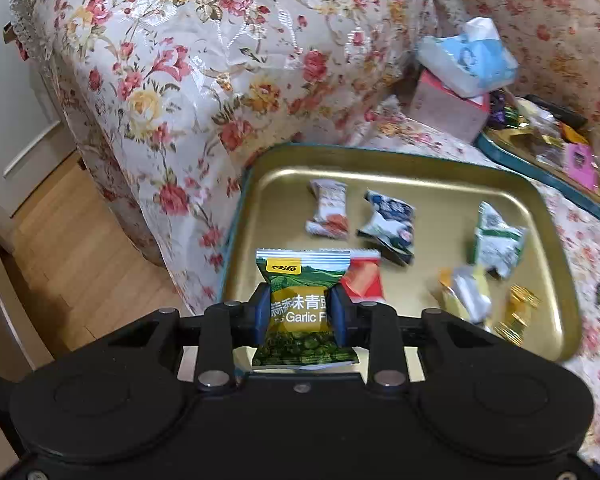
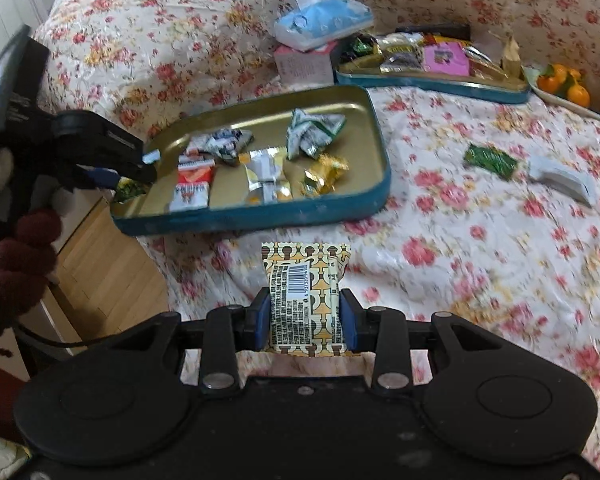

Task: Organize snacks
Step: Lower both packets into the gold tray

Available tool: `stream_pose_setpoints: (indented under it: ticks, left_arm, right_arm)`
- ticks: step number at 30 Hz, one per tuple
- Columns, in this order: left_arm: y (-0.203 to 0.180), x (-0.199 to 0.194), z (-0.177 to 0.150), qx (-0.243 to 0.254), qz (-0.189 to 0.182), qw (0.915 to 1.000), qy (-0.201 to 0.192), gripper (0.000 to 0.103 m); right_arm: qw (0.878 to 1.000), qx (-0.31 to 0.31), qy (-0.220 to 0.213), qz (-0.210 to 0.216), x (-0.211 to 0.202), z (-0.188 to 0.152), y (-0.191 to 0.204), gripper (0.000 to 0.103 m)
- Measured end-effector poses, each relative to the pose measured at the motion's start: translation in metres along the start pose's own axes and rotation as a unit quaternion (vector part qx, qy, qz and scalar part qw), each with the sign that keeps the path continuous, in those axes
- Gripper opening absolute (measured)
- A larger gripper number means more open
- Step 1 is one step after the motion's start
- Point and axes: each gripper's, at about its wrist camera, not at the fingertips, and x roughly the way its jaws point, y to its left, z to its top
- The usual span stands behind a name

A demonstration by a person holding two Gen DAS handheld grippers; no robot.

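My left gripper (image 1: pixel 299 314) is shut on a green garlic-pea snack packet (image 1: pixel 300 312) and holds it over the near left corner of a gold tray with a teal rim (image 1: pixel 556 264). Several wrapped snacks lie in the tray, among them a red packet (image 1: pixel 364 278) and a green-white packet (image 1: pixel 498 240). My right gripper (image 2: pixel 305 322) is shut on a yellow patterned snack packet (image 2: pixel 306 300), above the floral cloth in front of the same tray (image 2: pixel 260 212). The left gripper (image 2: pixel 132 176) shows at that tray's left end.
A second teal tray (image 2: pixel 432 80) heaped with snacks stands behind, beside a tissue pack (image 2: pixel 320 16) on a pink box (image 2: pixel 304 66). A loose green packet (image 2: pixel 490 160) and a grey object (image 2: pixel 560 178) lie on the cloth. Oranges (image 2: pixel 572 84) at far right. Wooden floor (image 1: pixel 72 256) lies left.
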Motion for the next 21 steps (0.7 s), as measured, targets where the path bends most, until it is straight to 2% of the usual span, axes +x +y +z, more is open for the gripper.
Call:
stream_pose_setpoints:
  ticks: [8,16,21]
  left_arm:
    - [0.002,0.023,0.017,0.051,0.006,0.9987,0.003,0.039]
    - [0.02,0.036,0.02,0.032,0.0,0.9994,0.013,0.039]
    - [0.021,0.029,0.017,0.036,-0.012,0.9993,-0.005,0.039]
  right_arm:
    - [0.999,0.007,-0.032,-0.017,0.018,0.047,0.001,0.037]
    - [0.998,0.006,-0.048,-0.036,0.038,0.076,0.002,0.037]
    - [0.997,0.009,-0.06,-0.047,0.048,0.086,0.004,0.037]
